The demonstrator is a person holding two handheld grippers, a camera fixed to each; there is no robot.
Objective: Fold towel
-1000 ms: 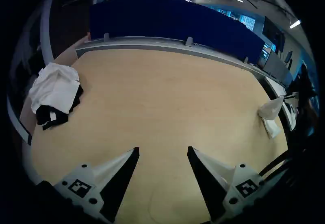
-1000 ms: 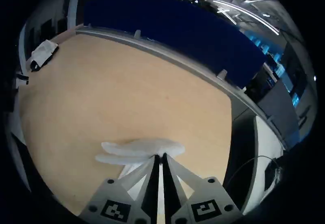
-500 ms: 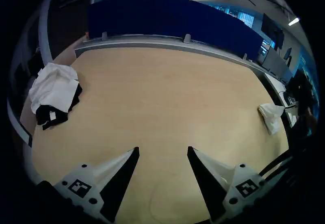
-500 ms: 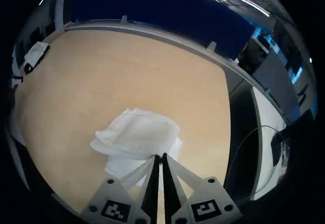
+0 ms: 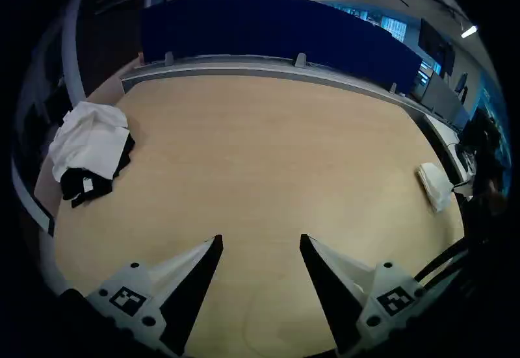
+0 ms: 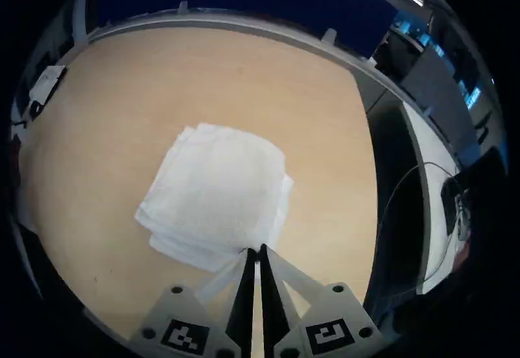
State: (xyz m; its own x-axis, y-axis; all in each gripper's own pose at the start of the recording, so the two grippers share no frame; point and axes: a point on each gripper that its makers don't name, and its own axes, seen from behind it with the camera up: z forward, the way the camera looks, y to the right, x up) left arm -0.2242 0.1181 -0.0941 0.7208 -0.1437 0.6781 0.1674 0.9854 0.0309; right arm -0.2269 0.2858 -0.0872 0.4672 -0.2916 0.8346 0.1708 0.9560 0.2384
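Towel [image 6: 218,192]: white terry, folded into a thick, roughly square stack of several layers, lying flat on the table. In the right gripper view it sits at centre, its near corner running down toward 6 o'clock to the fingertips. In the left gripper view it is a small low pad at 3 o'clock [image 5: 434,186], near the table's edge.
Table [image 6: 130,98]: pale wood top with a grey rim.
Partition [image 5: 279,30]: dark blue screen along the far edge, at 12 o'clock.
Clothes heap [image 5: 88,140]: white cloth over black cloth, at 9 o'clock in the left gripper view.
Left gripper [image 5: 260,238]: fingers spread wide, nothing between them, over bare wood.
Right gripper [image 6: 258,249]: fingers pressed together but for a thin slit, pinching the Towel's near corner.
Code tags [image 5: 127,298]: black-and-white square patterns on each finger base; no readable words.
Change: a second ago the Towel hung as a thin band at the right fingertips; half a second ago it was half raised and bunched; now it lies flat. The left gripper's opening is the same.
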